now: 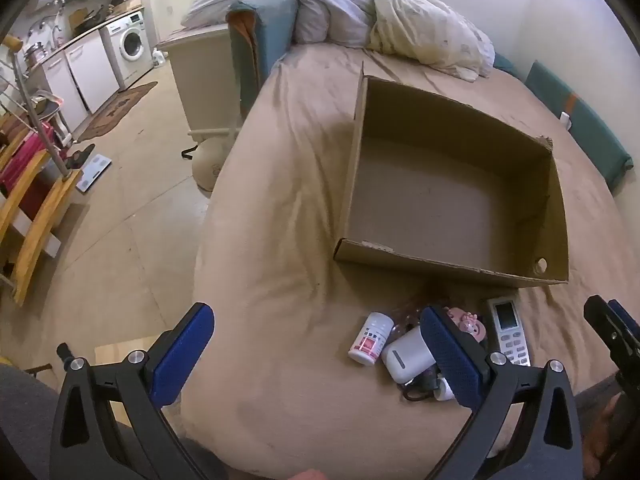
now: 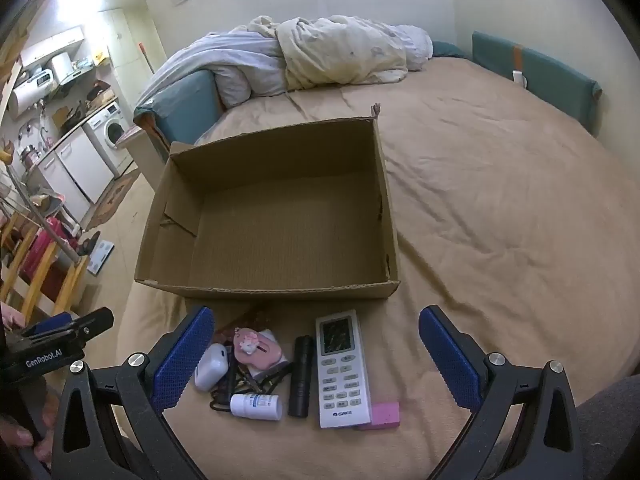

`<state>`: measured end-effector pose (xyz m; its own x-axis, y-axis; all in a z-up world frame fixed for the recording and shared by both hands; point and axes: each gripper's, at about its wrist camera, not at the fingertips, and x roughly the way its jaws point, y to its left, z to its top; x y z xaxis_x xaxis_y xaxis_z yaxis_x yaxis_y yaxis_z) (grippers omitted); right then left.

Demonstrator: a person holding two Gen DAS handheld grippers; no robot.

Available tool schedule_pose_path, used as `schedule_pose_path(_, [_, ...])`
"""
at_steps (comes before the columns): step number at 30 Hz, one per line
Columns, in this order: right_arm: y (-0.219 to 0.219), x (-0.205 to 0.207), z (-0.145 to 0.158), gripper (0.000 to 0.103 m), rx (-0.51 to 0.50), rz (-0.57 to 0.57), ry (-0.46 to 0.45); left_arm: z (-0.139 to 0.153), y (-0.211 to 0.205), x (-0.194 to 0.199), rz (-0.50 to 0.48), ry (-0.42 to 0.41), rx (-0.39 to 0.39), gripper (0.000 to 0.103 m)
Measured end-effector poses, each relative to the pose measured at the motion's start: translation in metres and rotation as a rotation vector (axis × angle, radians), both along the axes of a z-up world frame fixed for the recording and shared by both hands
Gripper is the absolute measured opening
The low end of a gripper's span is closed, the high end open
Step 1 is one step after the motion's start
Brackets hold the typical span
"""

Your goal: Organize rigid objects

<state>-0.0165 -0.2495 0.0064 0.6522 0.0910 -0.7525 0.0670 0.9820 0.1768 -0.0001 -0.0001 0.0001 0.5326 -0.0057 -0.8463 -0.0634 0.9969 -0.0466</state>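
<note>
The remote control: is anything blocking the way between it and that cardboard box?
Nothing visible does. The remote control lies on the bedsheet just in front of the cardboard box, whose top is open and inside empty.

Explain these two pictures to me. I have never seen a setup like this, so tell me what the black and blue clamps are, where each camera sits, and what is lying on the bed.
There is no robot here. A person holds a two-finger clamp tool in each hand, and a wide-angle camera on each tool looks forward along its fingers.

One picture is from the left gripper, the other from the right gripper. Both stand wide open and hold nothing.

On the bed sits an empty cardboard box. In front of it lie small hard things: a white remote control, a black flashlight, a pink block, a white case, a pink charm and a white bottle. The left view shows another white bottle with a pink label.
</note>
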Motion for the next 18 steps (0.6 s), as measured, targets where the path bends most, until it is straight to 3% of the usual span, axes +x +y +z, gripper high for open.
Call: schedule_pose_path(18, [0.0070, 0.0004, -0.0012, 0.103, -0.035, 0.014, 0.006, 0.0007, 0.0010, 0.0041, 0.003, 0.020, -0.005, 0.103])
